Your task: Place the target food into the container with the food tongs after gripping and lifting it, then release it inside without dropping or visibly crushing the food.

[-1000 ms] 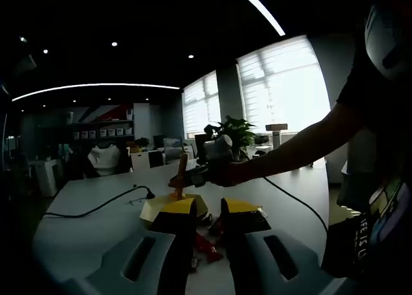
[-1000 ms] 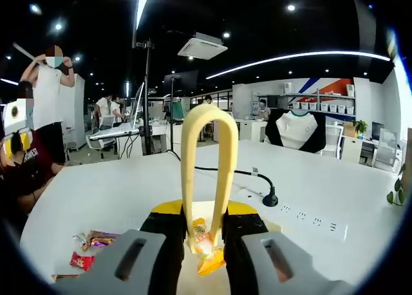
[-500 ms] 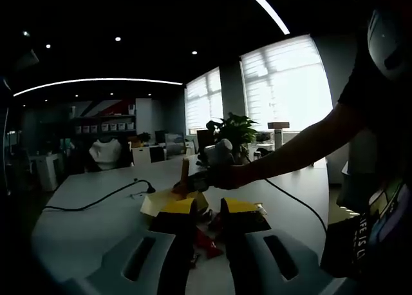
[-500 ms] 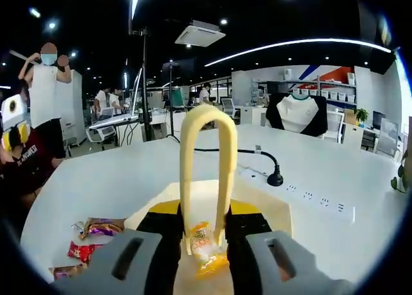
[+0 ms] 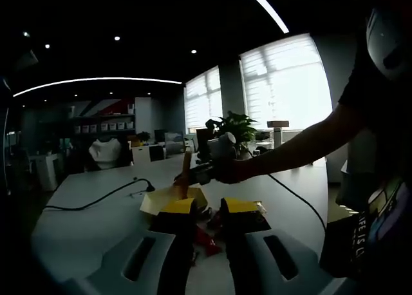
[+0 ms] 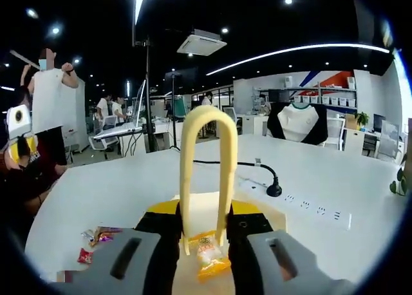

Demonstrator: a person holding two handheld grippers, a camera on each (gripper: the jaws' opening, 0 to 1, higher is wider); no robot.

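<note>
My right gripper (image 6: pixel 205 227) is shut on yellow food tongs (image 6: pixel 205 124), whose looped end points away from me. The tong tips (image 6: pixel 223 238) straddle an orange-and-yellow snack packet (image 6: pixel 210 259) over the cream container (image 6: pixel 261 208); I cannot tell whether the packet hangs or rests on it. In the left gripper view a hand holds that right gripper (image 5: pixel 217 161), with the tongs (image 5: pixel 185 174) pointing down into the container (image 5: pixel 154 201). My left gripper (image 5: pixel 207 208) stays low and near, jaws a little apart with nothing between them.
Loose snack packets (image 6: pixel 98 234) lie on the white table (image 6: pixel 116 192) at the left. Red packets (image 5: pixel 205 240) lie beyond the left jaws. A power strip (image 6: pixel 309 211) and a black cable (image 6: pixel 257 172) cross the table behind the container. People stand at the far left.
The right gripper with tongs and packet dipped toward the container, then rose slightly. The container now shows more under the tongs. The left gripper has hardly moved.
</note>
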